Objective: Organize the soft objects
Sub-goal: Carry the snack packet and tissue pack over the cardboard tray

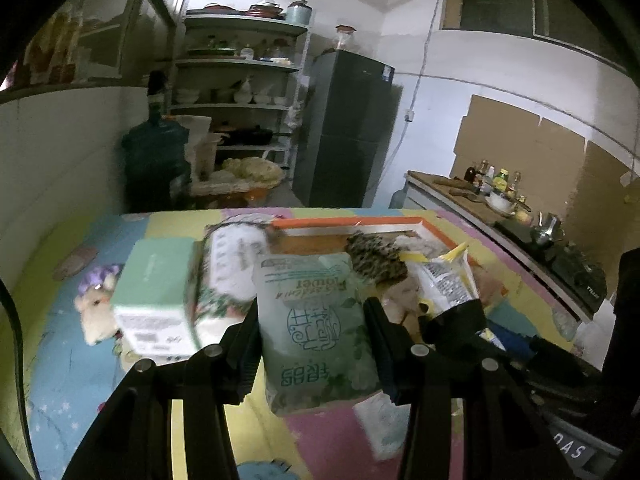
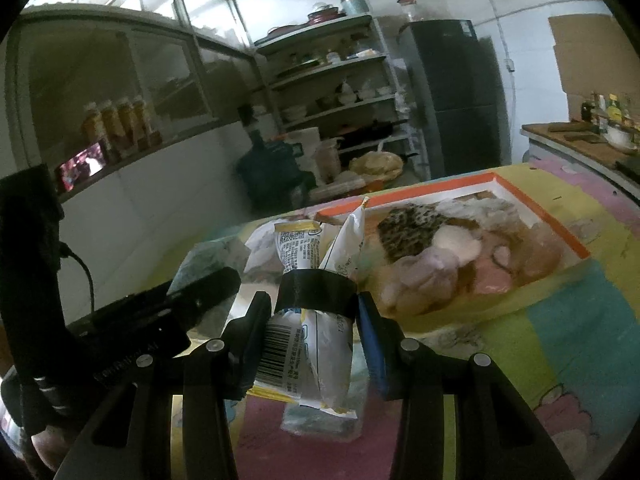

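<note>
Left gripper [image 1: 312, 332]: black two-finger tool, pointing forward and angled down over the pastel patchwork mat [image 1: 60, 360]; jaws at a middling width, clamped on either side of a pale green tissue pack [image 1: 316, 320], which hangs upright between them, clear of the mat, print upside down. Right gripper [image 2: 310, 330]: same pose, forward and tilted downward; jaws at a middling width, pressed on a white snack packet [image 2: 308, 340] with a barcode and yellow edges, cinched round the middle by a black band [image 2: 316, 290], its crumpled top standing up past the fingertips. From the left wrist view that packet and its gripper appear at 3 o'clock of the tissue pack, close beside it. Orange-rimmed tray [image 2: 532, 204]: lies on the mat at 1 o'clock of the right gripper, filled with soft toys, among them a leopard-print plush [image 2: 408, 230] and a lilac plush [image 2: 424, 276]. Mint-green box [image 1: 156, 300]: at 9 o'clock of the tissue pack, blurred. Second tissue pack [image 1: 236, 260]: behind it at 11 o'clock. Small cream plush [image 1: 96, 312] with purple cap: on the mat, at 9 o'clock of the box. Background: shelf rack [image 1: 240, 80] with crockery, dark fridge [image 1: 344, 128].
</note>
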Demonstrator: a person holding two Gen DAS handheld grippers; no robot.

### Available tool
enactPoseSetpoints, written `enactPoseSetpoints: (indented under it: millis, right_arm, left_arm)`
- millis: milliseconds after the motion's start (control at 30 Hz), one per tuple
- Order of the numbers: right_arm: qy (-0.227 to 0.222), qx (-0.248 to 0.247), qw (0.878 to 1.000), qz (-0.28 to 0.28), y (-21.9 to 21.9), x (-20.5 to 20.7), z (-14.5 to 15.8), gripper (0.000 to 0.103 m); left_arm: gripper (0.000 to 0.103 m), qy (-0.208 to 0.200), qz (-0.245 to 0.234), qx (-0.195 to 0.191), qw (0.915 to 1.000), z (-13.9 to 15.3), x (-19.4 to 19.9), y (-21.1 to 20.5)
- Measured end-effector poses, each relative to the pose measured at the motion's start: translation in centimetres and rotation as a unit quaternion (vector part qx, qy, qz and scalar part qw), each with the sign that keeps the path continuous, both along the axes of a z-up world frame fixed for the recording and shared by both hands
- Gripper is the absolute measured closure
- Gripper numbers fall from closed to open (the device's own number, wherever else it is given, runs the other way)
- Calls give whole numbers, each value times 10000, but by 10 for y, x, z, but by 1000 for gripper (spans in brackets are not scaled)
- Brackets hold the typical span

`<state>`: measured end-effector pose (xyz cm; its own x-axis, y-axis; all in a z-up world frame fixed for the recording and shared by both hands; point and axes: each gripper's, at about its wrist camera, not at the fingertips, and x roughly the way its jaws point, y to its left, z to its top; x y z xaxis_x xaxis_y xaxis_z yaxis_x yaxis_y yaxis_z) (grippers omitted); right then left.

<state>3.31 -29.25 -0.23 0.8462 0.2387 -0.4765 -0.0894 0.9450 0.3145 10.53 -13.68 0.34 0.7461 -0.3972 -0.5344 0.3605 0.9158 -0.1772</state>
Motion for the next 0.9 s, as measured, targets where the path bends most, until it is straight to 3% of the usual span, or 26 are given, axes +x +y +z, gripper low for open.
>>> enactPoseSetpoints:
  millis: [367,900]
  right_arm:
    - [2,43,9986,-531,-54,13,4,58]
    - [119,37,9952,-968,-117,37,1,58]
  left_arm:
    - [54,37,-305,-100,9995,2,28,-47]
    - [55,168,-617,96,9979,-1,69,-113]
